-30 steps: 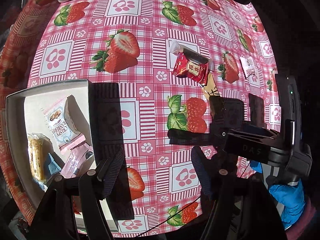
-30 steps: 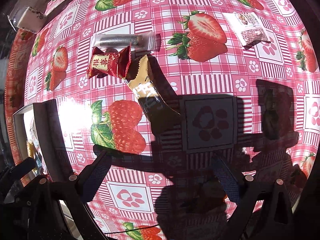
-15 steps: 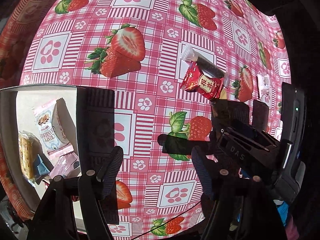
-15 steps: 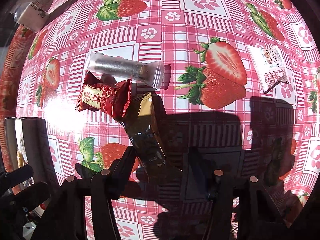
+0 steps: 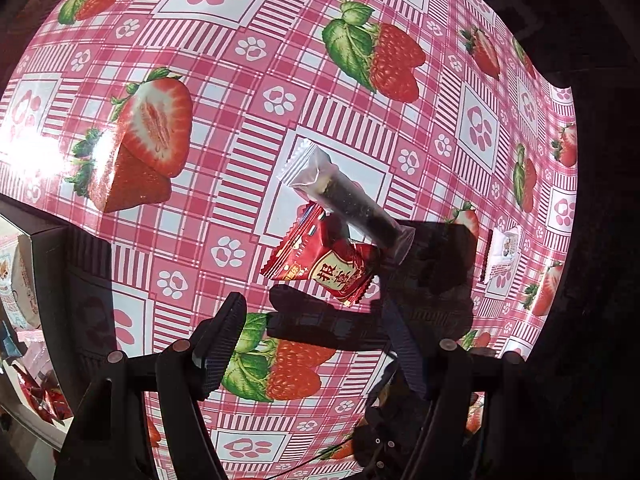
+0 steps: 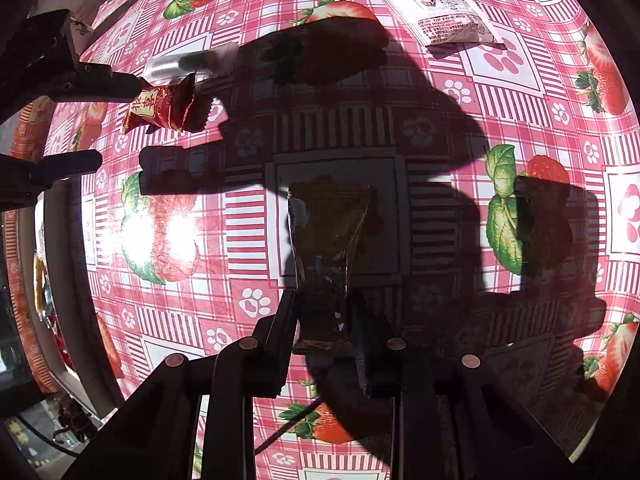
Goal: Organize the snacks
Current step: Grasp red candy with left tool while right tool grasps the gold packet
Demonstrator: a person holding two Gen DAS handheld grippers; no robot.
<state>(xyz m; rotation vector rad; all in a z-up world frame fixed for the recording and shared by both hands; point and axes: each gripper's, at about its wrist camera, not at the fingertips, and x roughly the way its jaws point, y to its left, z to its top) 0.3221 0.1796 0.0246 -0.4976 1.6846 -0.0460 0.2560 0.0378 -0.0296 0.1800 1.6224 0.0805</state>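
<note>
Since the earlier frame the right gripper point(image 6: 324, 320) has closed its fingers on the gold packet point(image 6: 326, 240) and raised it off the table point(image 6: 440, 128), its shadow now broad across the cloth, while the left gripper point(image 5: 316, 344) has swung from the box point(image 5: 36, 248) toward the remaining snacks. Its fingers stand wide, empty, hovering just short of the red packet point(image 5: 324, 270), which lies touching the clear-wrapped bar point(image 5: 344, 196); a white packet point(image 5: 502, 250) sits well apart to the right. To do this step well, I judge the right hand should keep a steady pinch on the packet's lower end, since the thin foil could slip or swing, and carry it across to the box at the left edge, where several snacks already lie. The left should straddle the red packet alone, without dragging the bar along. A glossy pink checked cloth with strawberries and paw prints covers the table, glaring under hard sunlight; beyond its edge the room is too dark to read.
</note>
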